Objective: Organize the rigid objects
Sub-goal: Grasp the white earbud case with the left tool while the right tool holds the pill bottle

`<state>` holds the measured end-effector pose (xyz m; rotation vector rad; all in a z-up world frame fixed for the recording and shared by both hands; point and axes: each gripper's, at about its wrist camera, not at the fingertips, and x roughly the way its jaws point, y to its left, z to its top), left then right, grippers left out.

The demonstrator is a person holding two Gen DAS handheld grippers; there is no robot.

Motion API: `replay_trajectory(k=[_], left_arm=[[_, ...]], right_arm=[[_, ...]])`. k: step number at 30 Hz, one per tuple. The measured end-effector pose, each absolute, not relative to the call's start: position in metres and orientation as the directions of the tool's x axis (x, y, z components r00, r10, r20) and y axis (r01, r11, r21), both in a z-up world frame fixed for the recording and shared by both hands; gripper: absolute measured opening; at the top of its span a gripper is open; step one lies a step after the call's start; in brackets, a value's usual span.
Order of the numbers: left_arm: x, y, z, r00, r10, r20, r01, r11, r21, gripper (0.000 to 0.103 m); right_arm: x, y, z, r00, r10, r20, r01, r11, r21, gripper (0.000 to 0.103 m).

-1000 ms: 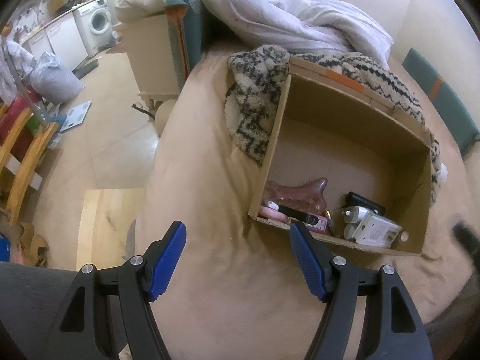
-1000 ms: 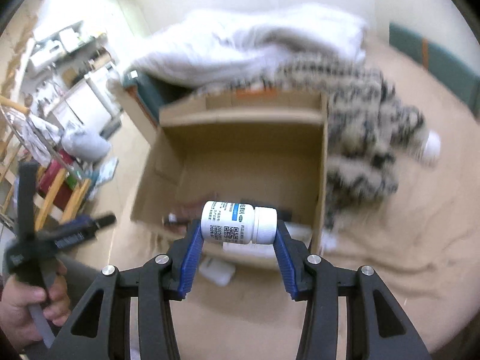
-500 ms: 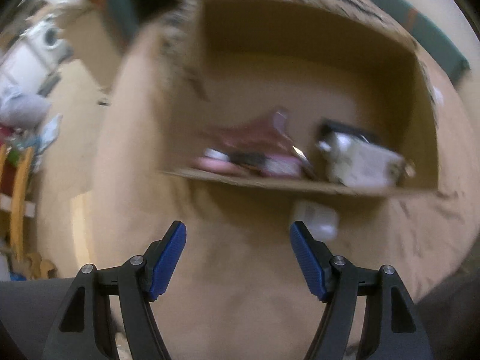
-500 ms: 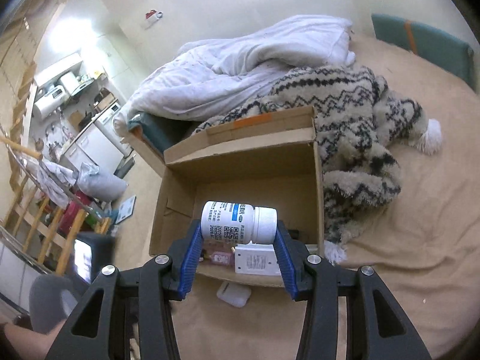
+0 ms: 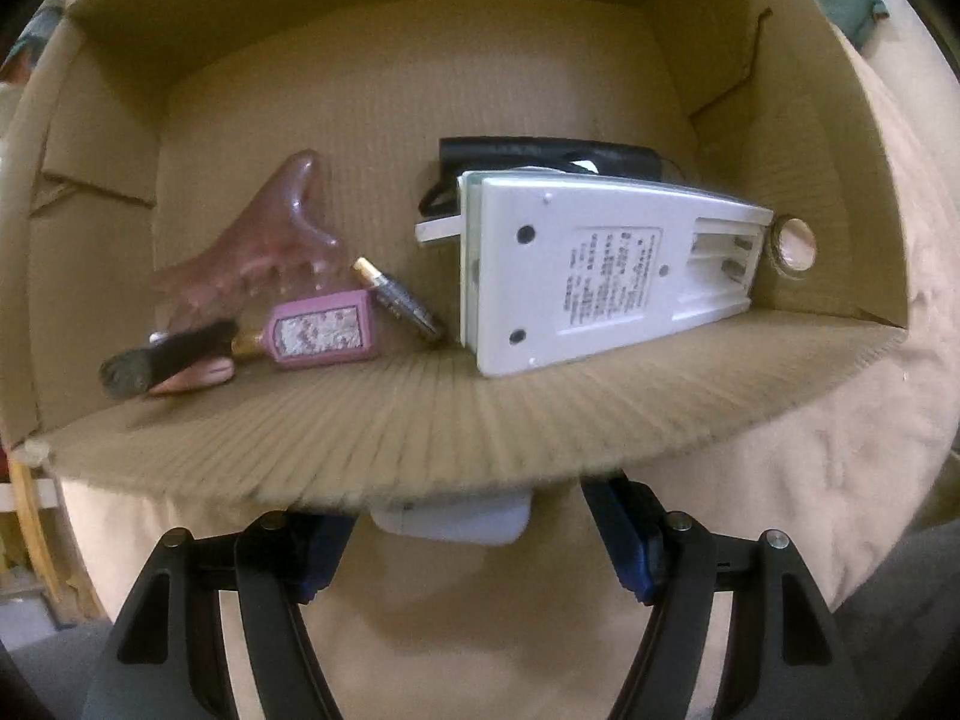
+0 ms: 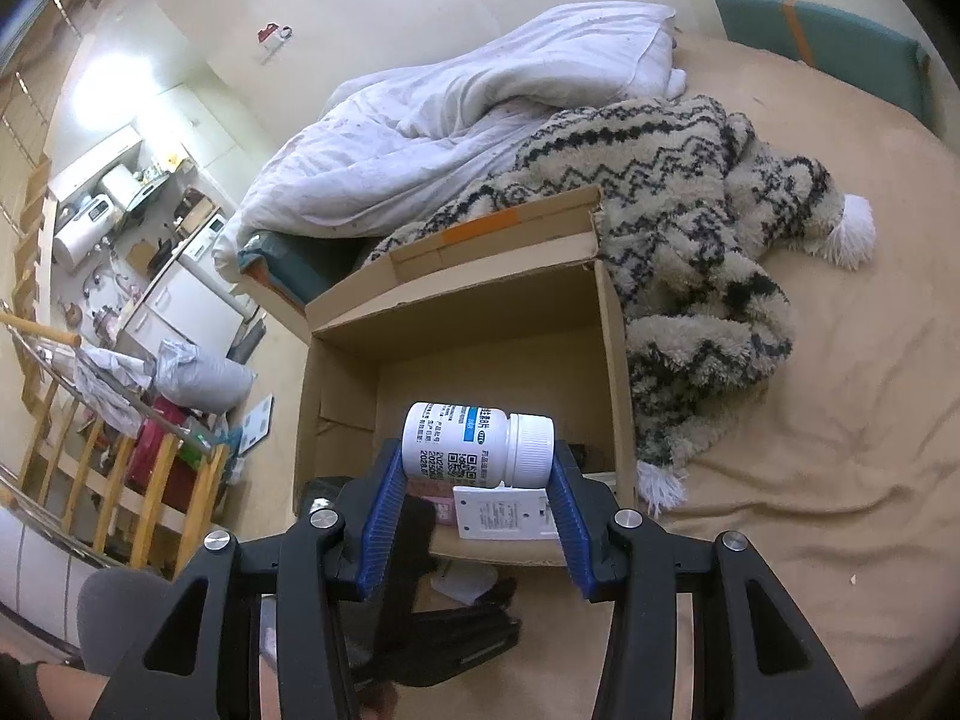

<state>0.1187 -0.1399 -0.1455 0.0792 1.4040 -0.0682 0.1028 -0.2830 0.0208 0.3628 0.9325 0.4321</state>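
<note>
A cardboard box [image 5: 480,414] [image 6: 342,396] lies on the beige bed. It holds a white charger [image 5: 588,276], a pink comb [image 5: 264,240], a purple bottle [image 5: 324,330], a battery [image 5: 399,300] and a black item [image 5: 540,153]. My left gripper [image 5: 474,534] is open, low against the box's front wall, with a small white case [image 5: 456,522] [image 6: 462,582] between its fingers. My right gripper [image 6: 477,480] is shut on a white pill bottle [image 6: 474,444], held sideways above the box's front.
A patterned fluffy blanket [image 6: 690,228] and a white duvet [image 6: 480,120] lie behind the box. A teal headboard [image 6: 822,48] stands at the far right. Left of the bed are a wooden rack [image 6: 90,468] and kitchen furniture [image 6: 180,288].
My left gripper has moved forward and down to the box's front wall, around the white case. My right gripper has kept the pill bottle and risen over the box.
</note>
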Motion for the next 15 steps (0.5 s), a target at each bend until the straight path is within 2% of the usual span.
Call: replay_trajectory(k=[2, 3, 4, 8, 15], left_arm=[[0.121, -0.138, -0.148, 0.157, -0.001, -0.988, 0.078, 0.997, 0.011, 0.065], [0.121, -0.136, -0.149, 0.159, 0.003, -0.987, 0.07, 0.997, 0.014, 0.056], [0.122, -0.135, -0.15, 0.159, 0.011, -0.987, 0.067, 0.998, 0.021, 0.054], [0.121, -0.126, -0.15, 0.164, -0.021, -0.986, 0.069, 0.998, -0.01, 0.053], [0.105, -0.11, -0.142, 0.161, -0.006, -0.987, 0.045, 0.999, 0.001, 0.053]], right_arm=[[0.104, -0.283, 0.021, 0.52, 0.51, -0.685, -0.199, 0.853, 0.483, 0.049], [0.104, -0.283, 0.021, 0.52, 0.51, -0.685, -0.199, 0.852, 0.484, 0.049], [0.105, -0.283, 0.021, 0.52, 0.511, -0.685, -0.198, 0.852, 0.485, 0.049], [0.105, -0.283, 0.021, 0.518, 0.508, -0.688, -0.197, 0.854, 0.482, 0.049], [0.106, -0.284, 0.017, 0.515, 0.49, -0.703, -0.178, 0.864, 0.471, 0.049]])
